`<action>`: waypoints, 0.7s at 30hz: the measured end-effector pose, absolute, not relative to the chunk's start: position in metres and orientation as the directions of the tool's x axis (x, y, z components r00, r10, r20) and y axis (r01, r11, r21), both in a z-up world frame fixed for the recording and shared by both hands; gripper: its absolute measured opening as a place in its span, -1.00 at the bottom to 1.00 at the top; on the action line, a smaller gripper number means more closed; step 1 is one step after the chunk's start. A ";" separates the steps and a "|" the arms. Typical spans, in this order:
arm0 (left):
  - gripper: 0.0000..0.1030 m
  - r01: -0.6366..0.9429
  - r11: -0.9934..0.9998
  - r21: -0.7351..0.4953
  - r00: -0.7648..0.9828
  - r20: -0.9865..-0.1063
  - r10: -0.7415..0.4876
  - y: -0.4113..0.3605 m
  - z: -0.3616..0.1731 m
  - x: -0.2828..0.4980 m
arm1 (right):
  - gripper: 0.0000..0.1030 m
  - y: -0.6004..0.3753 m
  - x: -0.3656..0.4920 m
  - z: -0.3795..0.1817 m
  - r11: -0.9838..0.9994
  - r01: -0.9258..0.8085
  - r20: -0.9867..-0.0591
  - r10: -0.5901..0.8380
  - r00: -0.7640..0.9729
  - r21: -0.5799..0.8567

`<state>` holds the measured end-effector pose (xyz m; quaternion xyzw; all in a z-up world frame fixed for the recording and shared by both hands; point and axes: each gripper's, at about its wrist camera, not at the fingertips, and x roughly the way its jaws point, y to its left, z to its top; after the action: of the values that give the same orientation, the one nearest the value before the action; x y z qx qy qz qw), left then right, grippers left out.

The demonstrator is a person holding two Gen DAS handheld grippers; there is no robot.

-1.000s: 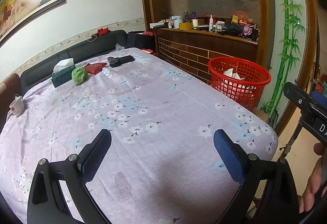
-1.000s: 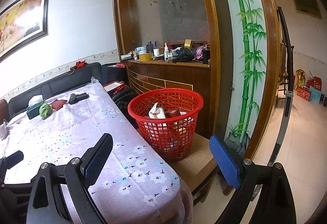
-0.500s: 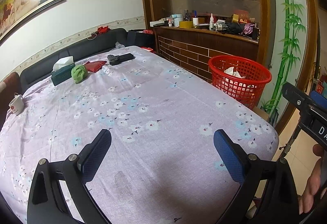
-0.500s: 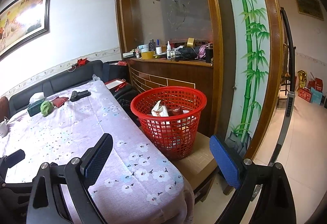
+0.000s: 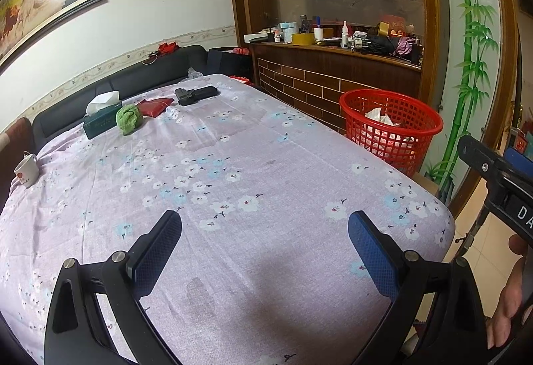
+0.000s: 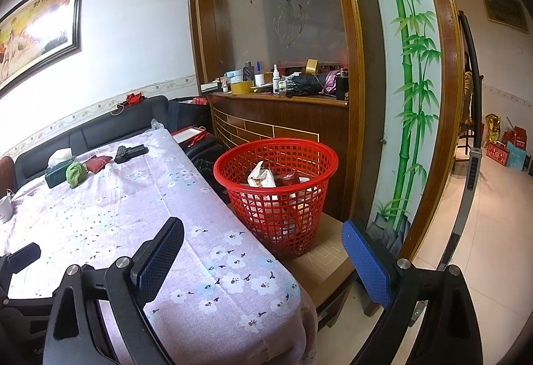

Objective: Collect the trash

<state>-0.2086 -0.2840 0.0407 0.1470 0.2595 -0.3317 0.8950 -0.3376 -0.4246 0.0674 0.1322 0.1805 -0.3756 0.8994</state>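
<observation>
**2 grippers empty, trash already in the basket**

Item 1: my left gripper (image 5: 263, 221). Fingers spread wide, nothing between the blue pads. It hangs over the near end of the flowered tablecloth (image 5: 233, 178). Over the last 1 s the view has only drifted a little; the spread is the same.

Item 2: my right gripper (image 6: 263, 225). Fingers likewise released and empty, aimed past the table corner toward the red basket (image 6: 279, 215). Again only a slight shift of view since 1 s ago.

Item 3: trash. A crumpled white wrapper (image 6: 261, 177) and some darker packets lie inside the basket, which stands on a low brown surface just beside the table. The contents look the same as 1 s ago.

Item 4: far end of the cloth, well apart from both grippers: green wad (image 5: 128, 118), tissue box (image 5: 100, 122), red pouch (image 5: 155, 105), black object (image 5: 196, 94), mug (image 5: 26, 170). None has moved.

Assessment: nothing was taken or dropped in this interval. I judge the collecting near its end or between pieces; the green wad may be the 1 remaining candidate, though I cannot tell whether it is trash.
</observation>
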 end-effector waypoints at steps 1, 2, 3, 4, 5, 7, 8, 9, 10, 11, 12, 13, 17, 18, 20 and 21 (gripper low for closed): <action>0.93 0.670 0.737 0.091 0.645 -0.562 -0.517 -0.284 0.040 -0.209 | 0.90 -0.425 -0.338 0.067 0.683 0.723 -0.424 -0.628 0.653 0.102; 0.93 0.670 0.737 0.092 0.646 -0.562 -0.517 -0.284 0.040 -0.209 | 0.90 -0.425 -0.337 0.067 0.683 0.723 -0.425 -0.628 0.652 0.102; 0.93 0.670 0.737 0.092 0.645 -0.563 -0.517 -0.283 0.040 -0.209 | 0.90 -0.425 -0.338 0.067 0.682 0.724 -0.425 -0.628 0.652 0.102; 0.93 0.670 0.737 0.091 0.645 -0.562 -0.517 -0.284 0.040 -0.208 | 0.90 -0.425 -0.337 0.067 0.682 0.724 -0.424 -0.628 0.652 0.103; 0.93 0.670 0.737 0.091 0.645 -0.563 -0.517 -0.283 0.040 -0.209 | 0.90 -0.425 -0.337 0.067 0.682 0.724 -0.424 -0.628 0.653 0.103; 0.93 0.670 0.737 0.089 0.644 -0.563 -0.518 -0.283 0.040 -0.209 | 0.90 -0.425 -0.337 0.067 0.683 0.724 -0.426 -0.627 0.652 0.102; 0.93 0.670 0.737 0.089 0.644 -0.563 -0.517 -0.284 0.040 -0.209 | 0.90 -0.425 -0.337 0.067 0.683 0.723 -0.426 -0.626 0.653 0.103; 0.93 0.670 0.736 0.090 0.644 -0.563 -0.518 -0.284 0.040 -0.208 | 0.90 -0.425 -0.337 0.066 0.684 0.723 -0.427 -0.626 0.653 0.103; 0.93 0.670 0.737 0.089 0.644 -0.563 -0.517 -0.284 0.040 -0.208 | 0.90 -0.425 -0.337 0.066 0.684 0.723 -0.428 -0.626 0.652 0.102; 0.93 0.669 0.738 0.089 0.645 -0.563 -0.517 -0.283 0.039 -0.209 | 0.90 -0.425 -0.337 0.066 0.684 0.722 -0.429 -0.625 0.652 0.100; 0.93 0.669 0.738 0.088 0.644 -0.564 -0.517 -0.283 0.039 -0.208 | 0.90 -0.424 -0.337 0.066 0.685 0.721 -0.430 -0.624 0.652 0.100; 0.93 0.668 0.739 0.087 0.645 -0.564 -0.516 -0.282 0.038 -0.208 | 0.90 -0.424 -0.336 0.065 0.686 0.721 -0.430 -0.624 0.652 0.099; 0.93 0.668 0.740 0.083 0.643 -0.566 -0.516 -0.281 0.037 -0.208 | 0.90 -0.424 -0.336 0.066 0.687 0.720 -0.431 -0.623 0.653 0.097; 0.93 0.668 0.740 0.081 0.642 -0.567 -0.517 -0.281 0.037 -0.207 | 0.90 -0.423 -0.335 0.065 0.687 0.721 -0.430 -0.624 0.652 0.097; 0.93 0.667 0.741 0.080 0.642 -0.568 -0.516 -0.280 0.037 -0.207 | 0.90 -0.423 -0.335 0.065 0.687 0.720 -0.431 -0.624 0.652 0.096; 0.93 0.666 0.742 0.081 0.643 -0.568 -0.515 -0.280 0.037 -0.207 | 0.90 -0.423 -0.335 0.065 0.688 0.720 -0.432 -0.622 0.652 0.096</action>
<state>-0.2067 -0.2805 0.0372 0.1427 0.2645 -0.3298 0.8949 -0.3351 -0.4232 0.0652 0.1306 0.1862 -0.3730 0.8995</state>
